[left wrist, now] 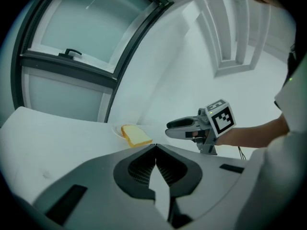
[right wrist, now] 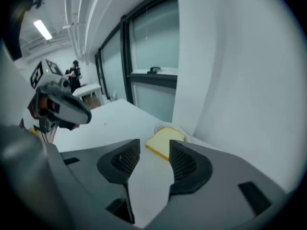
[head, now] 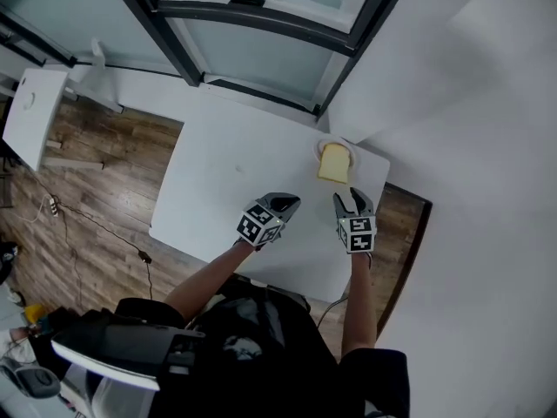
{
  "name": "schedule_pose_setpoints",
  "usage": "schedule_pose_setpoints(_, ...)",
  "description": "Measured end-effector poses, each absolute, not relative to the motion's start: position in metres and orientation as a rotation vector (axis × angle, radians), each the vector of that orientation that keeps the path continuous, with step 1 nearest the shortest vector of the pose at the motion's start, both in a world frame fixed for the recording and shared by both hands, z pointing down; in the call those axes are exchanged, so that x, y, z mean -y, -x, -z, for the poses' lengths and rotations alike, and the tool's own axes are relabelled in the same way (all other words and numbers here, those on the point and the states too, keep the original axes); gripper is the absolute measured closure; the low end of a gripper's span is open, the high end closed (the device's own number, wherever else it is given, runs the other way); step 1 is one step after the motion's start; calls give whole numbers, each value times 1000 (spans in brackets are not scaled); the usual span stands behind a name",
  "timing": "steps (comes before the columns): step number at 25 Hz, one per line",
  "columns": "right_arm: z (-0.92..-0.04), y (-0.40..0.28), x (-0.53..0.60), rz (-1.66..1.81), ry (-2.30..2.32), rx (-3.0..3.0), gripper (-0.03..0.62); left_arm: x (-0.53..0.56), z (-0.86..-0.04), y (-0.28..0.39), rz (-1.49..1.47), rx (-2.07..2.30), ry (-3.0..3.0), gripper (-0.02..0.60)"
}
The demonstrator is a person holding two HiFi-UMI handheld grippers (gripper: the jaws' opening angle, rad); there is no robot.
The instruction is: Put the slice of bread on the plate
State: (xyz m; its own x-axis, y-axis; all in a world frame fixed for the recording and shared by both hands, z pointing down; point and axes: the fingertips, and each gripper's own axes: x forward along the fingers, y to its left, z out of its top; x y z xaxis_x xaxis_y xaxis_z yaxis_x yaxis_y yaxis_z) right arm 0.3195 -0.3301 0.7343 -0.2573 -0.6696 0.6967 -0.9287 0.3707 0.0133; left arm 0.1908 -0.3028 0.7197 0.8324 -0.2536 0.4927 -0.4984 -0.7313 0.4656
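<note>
A slice of bread (head: 333, 163) lies on a small white plate (head: 318, 151) at the far right corner of the white table (head: 226, 172). Part of the slice overhangs the plate's near rim. In the head view my right gripper (head: 352, 197) hovers just short of the bread and points at it. In the right gripper view the right gripper (right wrist: 154, 150) is open, nothing is between its jaws, and the bread (right wrist: 164, 141) lies beyond them. My left gripper (head: 287, 202) hangs over the table to the left, its tips shut and empty (left wrist: 155, 147). The left gripper view shows the bread (left wrist: 136, 136) and the right gripper (left wrist: 180, 127).
A white wall (head: 452, 103) rises right behind the plate. A dark-framed window (head: 261, 24) runs along the table's far edge. Wooden floor (head: 87, 198) with a cable lies left of the table. The table's near edge is close to my arms.
</note>
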Motion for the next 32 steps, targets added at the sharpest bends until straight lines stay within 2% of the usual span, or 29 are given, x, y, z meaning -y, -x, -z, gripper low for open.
schedule_pose_setpoints(1, -721, -320, 321, -560, -1447, 2040, 417, 299, -714, -188, -537, 550, -2426, 577)
schedule_pose_setpoints(4, -682, -319, 290, -579, -1630, 2068, 493, 289, -693, -179, -520, 564, -2481, 576)
schedule_pose_setpoints(9, -639, -318, 235, -549, -1855, 1996, 519, 274, -655, -166, -474, 624, -2559, 577)
schedule_pose_setpoints(12, -625, -319, 207, -580, -1966, 1972, 583, 263, -634, -161, -456, 650, -2620, 577)
schedule_pose_setpoints(32, -593, -285, 172, -536, -1990, 2097, 583, 217, -603, -159, -421, 577, -2718, 577)
